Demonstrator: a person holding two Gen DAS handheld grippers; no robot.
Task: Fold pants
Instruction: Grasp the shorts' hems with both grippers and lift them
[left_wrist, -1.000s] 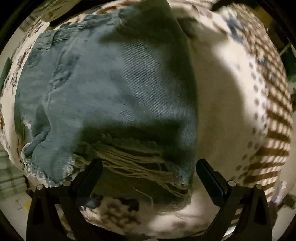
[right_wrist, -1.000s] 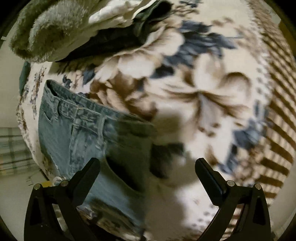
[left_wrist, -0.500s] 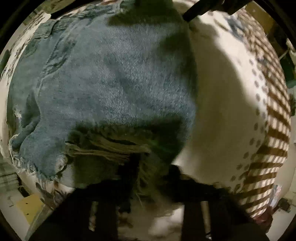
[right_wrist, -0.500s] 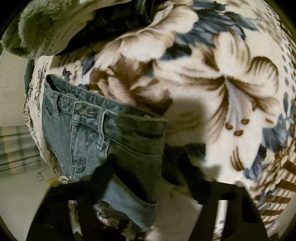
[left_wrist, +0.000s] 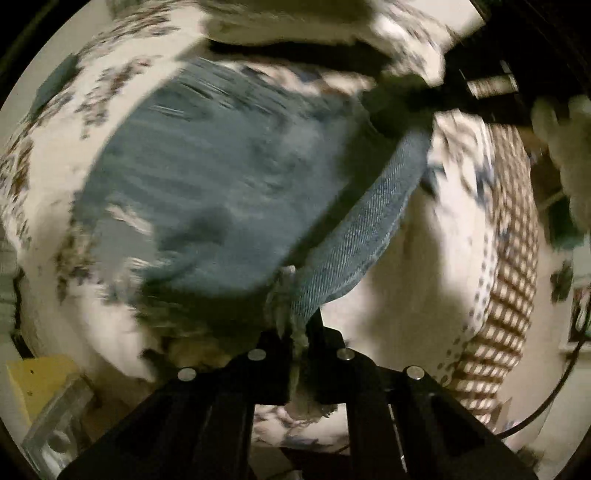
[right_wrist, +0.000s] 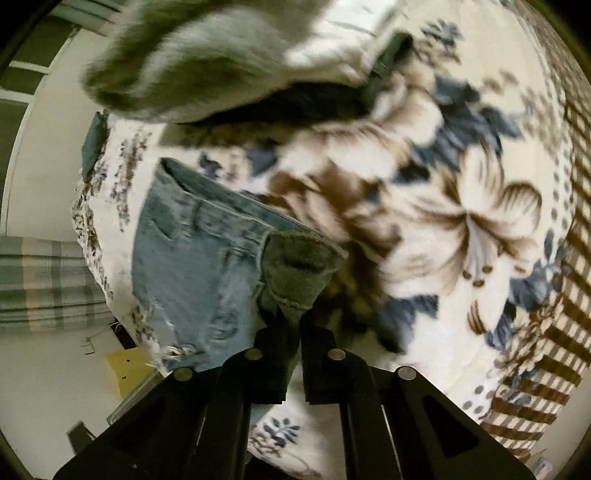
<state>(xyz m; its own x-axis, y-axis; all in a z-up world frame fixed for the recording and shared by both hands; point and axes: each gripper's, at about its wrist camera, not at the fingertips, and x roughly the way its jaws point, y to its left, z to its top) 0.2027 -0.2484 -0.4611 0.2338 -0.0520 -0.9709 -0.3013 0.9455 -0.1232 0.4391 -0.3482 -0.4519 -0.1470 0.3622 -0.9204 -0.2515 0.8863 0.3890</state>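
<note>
Pinching denim shorts (left_wrist: 221, 192): left claw (left_wrist: 301, 332), right claw (right_wrist: 293, 325).

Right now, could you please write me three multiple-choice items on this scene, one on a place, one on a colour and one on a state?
1. What do the shorts lie on?
A. a flowered blanket
B. a bare wooden floor
C. a glass table

2. What colour are the shorts?
A. red
B. blue
C. yellow

3. How does the left gripper stand?
A. wide open
B. out of view
C. shut on the shorts' frayed edge

Key: 1 A, flower print surrounds the denim; 2 B, faded blue denim; 3 C, cloth is pinched between its fingers.
</note>
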